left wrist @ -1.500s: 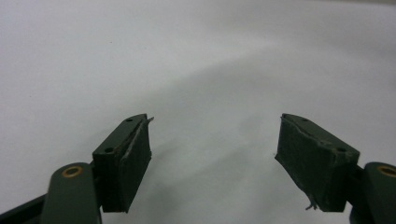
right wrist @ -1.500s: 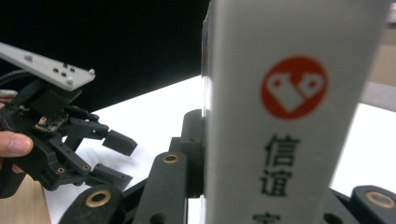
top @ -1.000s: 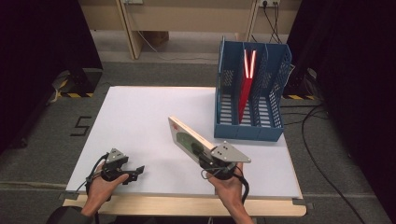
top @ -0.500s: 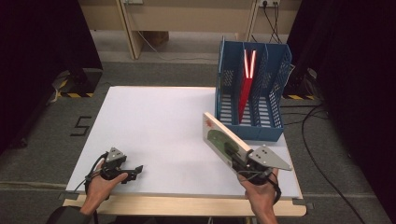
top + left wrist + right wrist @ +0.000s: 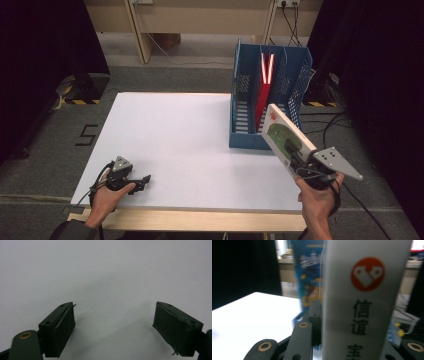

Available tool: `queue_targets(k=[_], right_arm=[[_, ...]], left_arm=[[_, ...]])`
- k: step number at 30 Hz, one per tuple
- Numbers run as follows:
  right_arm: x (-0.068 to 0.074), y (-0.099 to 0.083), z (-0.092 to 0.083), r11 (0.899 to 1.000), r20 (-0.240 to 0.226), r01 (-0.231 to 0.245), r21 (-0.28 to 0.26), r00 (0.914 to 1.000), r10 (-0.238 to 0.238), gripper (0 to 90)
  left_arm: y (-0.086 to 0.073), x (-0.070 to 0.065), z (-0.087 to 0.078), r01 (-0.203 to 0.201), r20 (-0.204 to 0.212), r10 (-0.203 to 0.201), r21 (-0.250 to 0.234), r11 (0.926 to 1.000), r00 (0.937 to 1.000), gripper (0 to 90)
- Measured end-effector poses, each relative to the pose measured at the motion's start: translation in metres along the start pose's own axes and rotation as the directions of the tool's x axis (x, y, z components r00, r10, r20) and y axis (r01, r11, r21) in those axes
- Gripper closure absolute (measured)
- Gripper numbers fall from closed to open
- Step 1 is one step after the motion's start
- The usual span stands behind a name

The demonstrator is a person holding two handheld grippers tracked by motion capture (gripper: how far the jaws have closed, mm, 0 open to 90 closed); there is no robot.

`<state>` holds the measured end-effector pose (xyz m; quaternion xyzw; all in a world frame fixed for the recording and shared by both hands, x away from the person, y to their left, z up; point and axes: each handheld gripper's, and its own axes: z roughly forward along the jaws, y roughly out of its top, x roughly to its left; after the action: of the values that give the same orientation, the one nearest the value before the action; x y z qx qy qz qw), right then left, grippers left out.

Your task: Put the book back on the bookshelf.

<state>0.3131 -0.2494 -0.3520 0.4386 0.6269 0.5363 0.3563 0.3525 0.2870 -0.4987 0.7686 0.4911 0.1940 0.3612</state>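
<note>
White table (image 5: 200, 145): right gripper (image 5: 295, 152) clamps a book (image 5: 285, 137) tilted near the blue rack (image 5: 250, 135); left gripper (image 5: 142, 180) rests near-left, jaws wide, empty.

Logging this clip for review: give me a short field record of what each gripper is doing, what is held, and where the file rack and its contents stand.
work in hand: carrying a book toward the rack
right gripper: jaws shut on the book, lifted off the table at its right edge
book: tilted, cover with green picture facing up-left; white spine with red logo
left gripper: jaws open, nothing between them, low over the table near its front left
rack: blue, three slots, at the table's far right
red folder: upright in the rack's middle slot
</note>
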Motion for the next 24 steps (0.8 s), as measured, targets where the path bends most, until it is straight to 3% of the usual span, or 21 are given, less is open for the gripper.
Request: queue_targets(k=[7,14,20,24], right_arm=[[-0.029,0.015,0.017,1.0,0.099,0.002,0.004,0.9951,-0.002,76.0],[-0.05,0.026,0.049,0.999,0.168,-0.016,0.035,0.9858,0.01,75.9],[-0.066,0.031,0.088,0.997,0.231,-0.046,0.058,0.9725,0.032,75.9],[-0.072,0.034,0.11,0.996,0.28,-0.033,0.085,0.9599,0.008,76.0]], left_arm=[[0.0,0.001,0.001,-0.003,0.0,0.003,0.008,1.0,1.0,16.6],[0.0,0.001,0.002,-0.004,-0.002,0.004,0.012,0.9999,1.0,16.5],[0.0,0.001,0.002,-0.005,0.001,0.005,0.013,0.9999,1.0,16.0],[0.0,0.001,0.002,-0.004,0.003,0.004,0.012,0.9999,1.0,16.1]])
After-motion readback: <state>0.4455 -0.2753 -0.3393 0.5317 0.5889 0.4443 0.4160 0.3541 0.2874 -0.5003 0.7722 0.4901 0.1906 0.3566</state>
